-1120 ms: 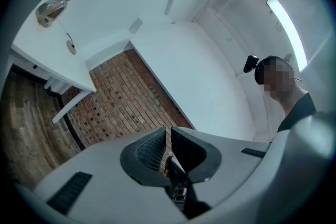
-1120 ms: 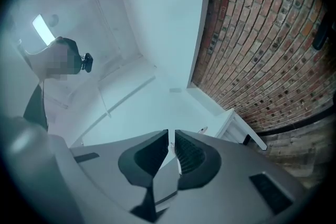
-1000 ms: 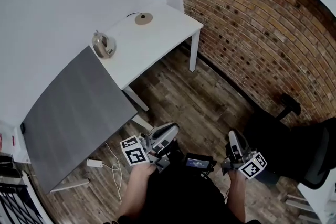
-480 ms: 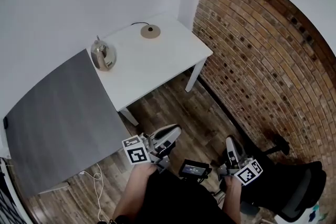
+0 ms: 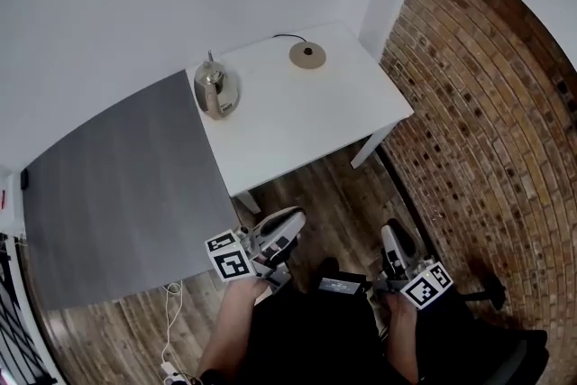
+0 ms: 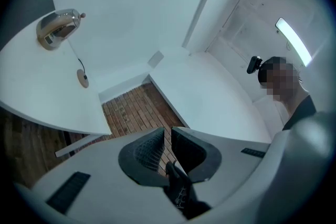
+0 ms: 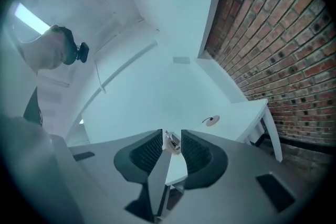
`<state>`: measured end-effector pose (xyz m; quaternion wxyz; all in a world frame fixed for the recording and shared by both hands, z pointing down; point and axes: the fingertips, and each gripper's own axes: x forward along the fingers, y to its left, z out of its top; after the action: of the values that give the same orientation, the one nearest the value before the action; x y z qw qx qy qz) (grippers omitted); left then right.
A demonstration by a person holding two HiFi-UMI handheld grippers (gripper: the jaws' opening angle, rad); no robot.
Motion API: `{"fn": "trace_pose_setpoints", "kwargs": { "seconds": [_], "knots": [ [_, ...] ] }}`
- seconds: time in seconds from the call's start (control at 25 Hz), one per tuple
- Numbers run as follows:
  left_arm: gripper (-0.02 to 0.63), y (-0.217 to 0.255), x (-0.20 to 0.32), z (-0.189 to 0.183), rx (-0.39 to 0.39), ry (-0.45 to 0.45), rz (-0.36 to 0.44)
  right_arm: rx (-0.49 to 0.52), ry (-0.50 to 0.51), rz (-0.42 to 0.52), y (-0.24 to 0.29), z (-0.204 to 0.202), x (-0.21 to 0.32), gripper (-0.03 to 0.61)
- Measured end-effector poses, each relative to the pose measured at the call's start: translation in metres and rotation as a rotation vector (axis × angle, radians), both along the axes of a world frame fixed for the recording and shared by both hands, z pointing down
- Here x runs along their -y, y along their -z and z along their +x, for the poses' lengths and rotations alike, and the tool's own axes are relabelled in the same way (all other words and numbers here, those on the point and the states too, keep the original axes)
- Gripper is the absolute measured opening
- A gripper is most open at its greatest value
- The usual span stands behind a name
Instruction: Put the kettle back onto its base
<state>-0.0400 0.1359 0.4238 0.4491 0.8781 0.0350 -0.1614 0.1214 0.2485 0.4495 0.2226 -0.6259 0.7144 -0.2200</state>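
Observation:
A shiny metal kettle [image 5: 216,90] stands on the white table [image 5: 297,126] near its left edge, apart from its round base [image 5: 307,55], which lies with its cord toward the far corner. Both grippers hang low by the person's body, well short of the table. My left gripper [image 5: 290,221] is shut and empty; its view shows the kettle [image 6: 56,29] and the base [image 6: 83,78] far off. My right gripper [image 5: 389,237] holds nothing and its jaws are opening; the distant kettle [image 7: 172,143] shows through the gap, with the base [image 7: 211,121] to its right.
A grey table [image 5: 117,194] adjoins the white one on the left. A brick wall [image 5: 487,104] runs along the right and a white wall behind. A cable and plug [image 5: 171,329] lie on the wooden floor. A dark chair base [image 5: 491,293] stands at lower right.
The head view has swung, so the white table with the kettle and base has shifted right and toward the middle. Both grippers stay low in the picture, still empty.

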Motion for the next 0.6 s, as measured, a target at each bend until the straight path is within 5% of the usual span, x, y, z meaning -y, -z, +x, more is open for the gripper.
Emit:
{"fn": "trace_pose_setpoints", "kwargs": {
  "seconds": [0.6],
  "knots": [
    [0.041, 0.016, 0.096, 0.057, 0.086, 0.291, 0.052, 0.114, 0.290, 0.078, 0.007, 0.093, 0.165, 0.094]
  ]
}}
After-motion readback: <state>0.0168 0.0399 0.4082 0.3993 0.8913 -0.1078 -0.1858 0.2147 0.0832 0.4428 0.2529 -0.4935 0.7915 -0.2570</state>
